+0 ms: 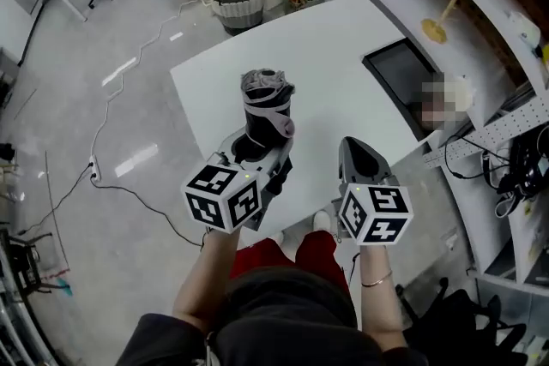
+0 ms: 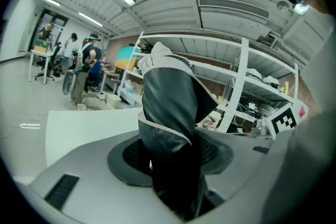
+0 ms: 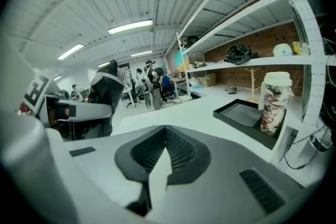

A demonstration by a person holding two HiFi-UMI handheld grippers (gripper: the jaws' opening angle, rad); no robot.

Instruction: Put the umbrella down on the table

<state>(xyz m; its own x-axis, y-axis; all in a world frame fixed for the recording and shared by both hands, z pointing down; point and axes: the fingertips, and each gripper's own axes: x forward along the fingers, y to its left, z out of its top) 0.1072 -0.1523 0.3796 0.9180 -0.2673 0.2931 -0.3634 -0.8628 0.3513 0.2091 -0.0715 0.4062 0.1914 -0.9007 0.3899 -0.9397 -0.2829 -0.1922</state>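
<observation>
Umbrella (image 1: 266, 103) clamped upright in left gripper (image 1: 257, 147), frame centre, over desk (image 1: 334, 39). Right gripper (image 1: 357, 153) pinched together, empty. Best: lower slowly, tilt flat, then release.

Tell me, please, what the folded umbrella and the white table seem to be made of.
The umbrella: probably thin synthetic cloth, dark grey with pale edging; it creases softly and carries a dull sheen. The table: a smooth white panel, perhaps laminate or painted board; its flat, even top shows no grain.
</observation>
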